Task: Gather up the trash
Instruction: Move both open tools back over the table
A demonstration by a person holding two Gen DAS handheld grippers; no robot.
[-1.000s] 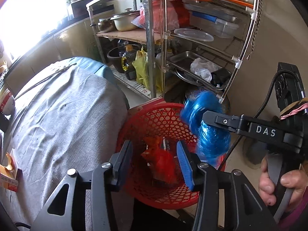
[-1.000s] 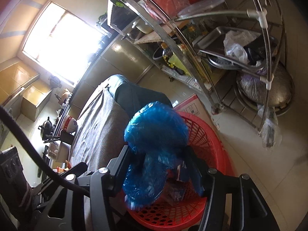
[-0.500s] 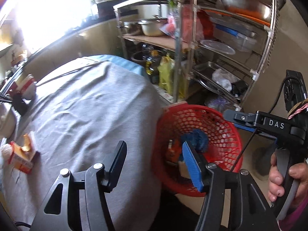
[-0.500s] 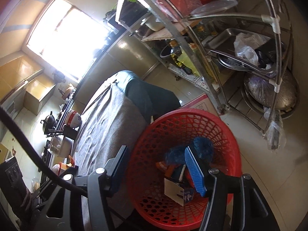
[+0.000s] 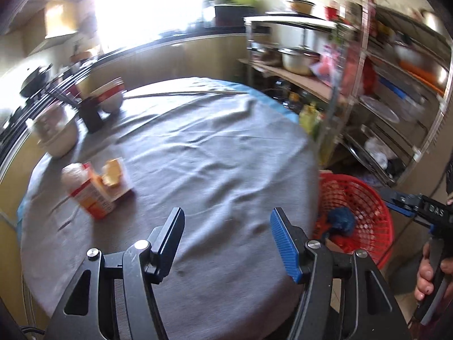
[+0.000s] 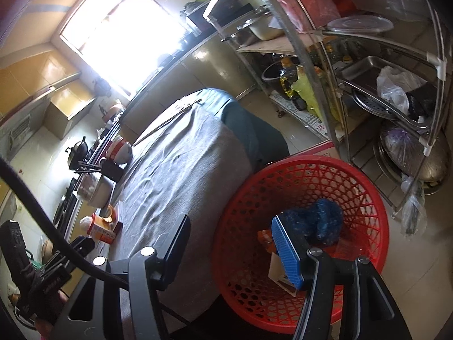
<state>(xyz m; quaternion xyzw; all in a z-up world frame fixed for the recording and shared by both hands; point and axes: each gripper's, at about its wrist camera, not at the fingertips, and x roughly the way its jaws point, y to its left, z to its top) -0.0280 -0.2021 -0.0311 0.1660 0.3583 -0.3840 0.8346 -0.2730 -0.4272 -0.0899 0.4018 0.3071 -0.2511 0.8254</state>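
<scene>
The torn orange-and-white carton (image 5: 97,195) lay at left-centre on the table (image 5: 220,164), up-left of the empty, wide-apart left claw (image 5: 226,229), the nearer one. The right claw (image 6: 230,243), likewise apart and empty, hung over the red basket (image 6: 368,198).

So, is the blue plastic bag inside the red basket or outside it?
Inside. The blue plastic bag lies within the red basket, among other trash.

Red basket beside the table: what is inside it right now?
Inside the red basket lie a crumpled blue plastic bag, an orange wrapper and a pale carton. The right gripper's fingers hide part of them.
</scene>
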